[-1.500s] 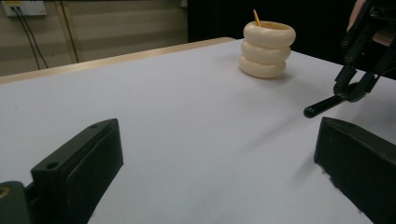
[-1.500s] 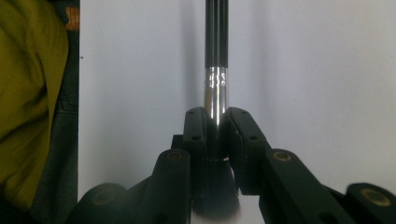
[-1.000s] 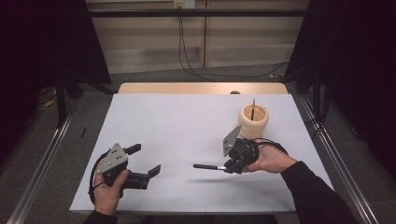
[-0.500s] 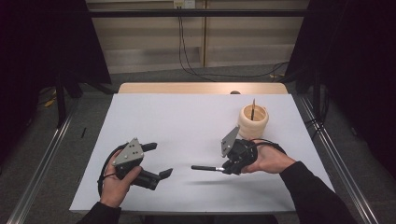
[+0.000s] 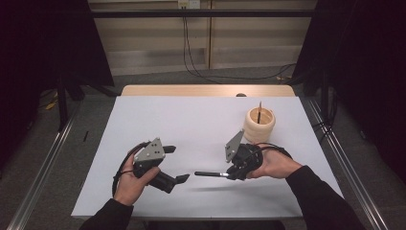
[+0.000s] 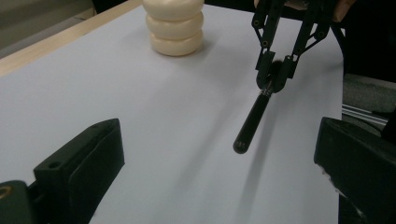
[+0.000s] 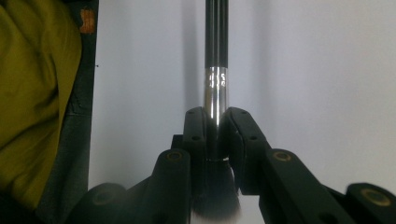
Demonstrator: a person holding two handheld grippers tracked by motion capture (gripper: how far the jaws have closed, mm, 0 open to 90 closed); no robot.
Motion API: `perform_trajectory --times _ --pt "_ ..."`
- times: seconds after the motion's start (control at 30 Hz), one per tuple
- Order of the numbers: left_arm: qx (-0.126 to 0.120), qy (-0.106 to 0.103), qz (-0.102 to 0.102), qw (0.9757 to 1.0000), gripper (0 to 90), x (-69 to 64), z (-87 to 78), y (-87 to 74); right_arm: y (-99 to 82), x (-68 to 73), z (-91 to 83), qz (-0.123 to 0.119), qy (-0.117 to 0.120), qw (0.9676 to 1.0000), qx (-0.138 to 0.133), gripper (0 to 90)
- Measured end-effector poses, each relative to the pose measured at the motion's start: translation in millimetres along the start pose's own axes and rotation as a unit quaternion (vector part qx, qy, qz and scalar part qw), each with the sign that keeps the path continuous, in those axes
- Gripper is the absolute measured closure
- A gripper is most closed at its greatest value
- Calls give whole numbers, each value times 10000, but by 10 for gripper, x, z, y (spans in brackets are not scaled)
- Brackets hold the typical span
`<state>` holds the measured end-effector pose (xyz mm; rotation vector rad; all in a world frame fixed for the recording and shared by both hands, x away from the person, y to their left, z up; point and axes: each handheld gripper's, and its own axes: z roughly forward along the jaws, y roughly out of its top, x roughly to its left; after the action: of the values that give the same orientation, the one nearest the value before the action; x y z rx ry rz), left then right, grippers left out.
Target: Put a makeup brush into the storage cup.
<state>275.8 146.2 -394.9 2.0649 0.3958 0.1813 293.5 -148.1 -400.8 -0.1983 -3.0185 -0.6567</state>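
The right gripper (image 5: 229, 174) near the worktop's front edge clamps a black-handled brush (image 5: 210, 174) at its silver collar, handle pointing toward the left gripper (image 5: 175, 164), whose jaws gape wide, just short of it. A cream holder (image 5: 259, 126) stands behind, near the right edge.

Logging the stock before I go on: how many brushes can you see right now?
2. One brush is clamped in the right gripper, handle towards the left gripper. One thin one stands in the cream holder; more could be hidden inside.
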Motion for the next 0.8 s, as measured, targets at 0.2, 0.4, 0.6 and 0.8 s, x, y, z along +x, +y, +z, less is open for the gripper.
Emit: perform_trajectory --times 0.2,0.4,0.6,0.8 --pt "267 -277 55 9992 17 -6 152 38 51 0 12 -72 12 10000 38 779" --pt "469 -451 138 9978 19 17 269 83 83 -1 24 -87 42 9999 85 779" --pt "684 -591 244 9956 25 -3 380 144 94 0 33 -98 55 9999 110 779" --pt "982 -684 364 9921 36 -18 480 158 112 4 45 -137 77 9998 138 779"
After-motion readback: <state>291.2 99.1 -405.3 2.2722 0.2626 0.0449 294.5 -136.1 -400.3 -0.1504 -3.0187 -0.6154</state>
